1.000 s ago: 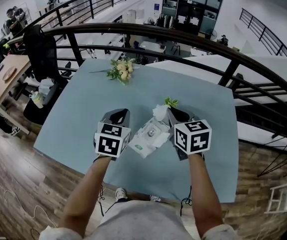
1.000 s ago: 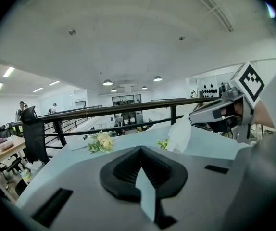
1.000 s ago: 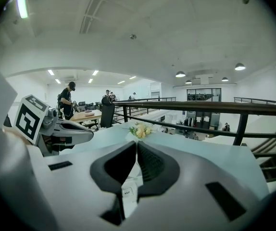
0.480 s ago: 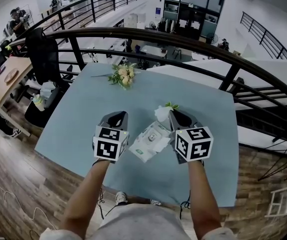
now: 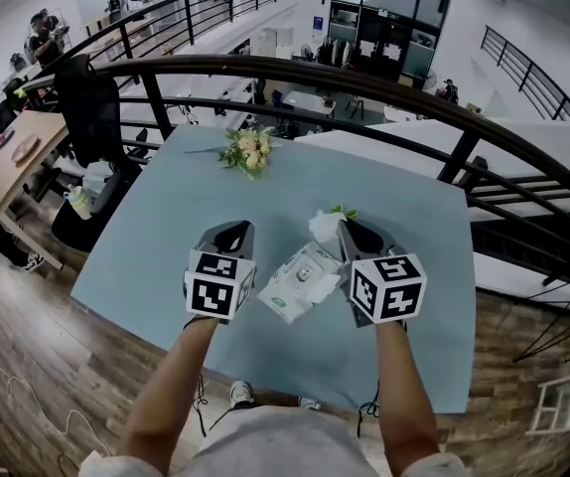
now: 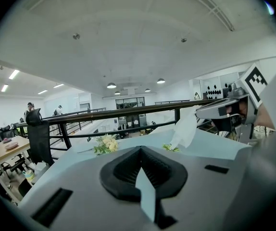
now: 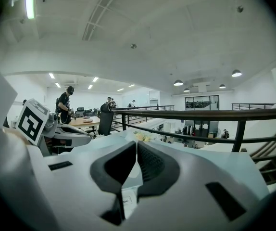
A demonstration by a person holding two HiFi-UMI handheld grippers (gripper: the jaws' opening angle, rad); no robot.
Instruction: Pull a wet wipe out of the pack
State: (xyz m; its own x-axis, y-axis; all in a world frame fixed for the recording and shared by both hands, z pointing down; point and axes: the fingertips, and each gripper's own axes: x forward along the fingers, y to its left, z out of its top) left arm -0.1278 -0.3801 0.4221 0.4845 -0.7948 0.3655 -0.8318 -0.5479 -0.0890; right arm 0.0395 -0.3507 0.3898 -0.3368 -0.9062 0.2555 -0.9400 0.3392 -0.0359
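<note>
The wipe (image 5: 321, 227) is pinched in the tips of the right gripper (image 5: 337, 228), whose jaws are closed on it. It hangs as a white tuft just beyond the far right end of the pack (image 5: 298, 278). The pack lies flat on the table (image 5: 166, 227) between the two grippers, its long axis running from near left to far right, with its opening facing up about mid-length. So the pack sits near and left of the right tips, and the pull probably has to go up and away to the far right, along that axis. The wipe's lower end is hidden, so I cannot tell whether it has come free of the opening. The left gripper (image 5: 237, 230) has its jaws together with nothing between them. It lies just left of the pack, apart from it, so the pack looks unheld and may lift or slide with the wipe. A small sprig (image 5: 343, 210) lies just past the wipe, close to the pull line. A bouquet (image 5: 245, 150) is well off at the far edge, before the railing (image 5: 364, 73).
</note>
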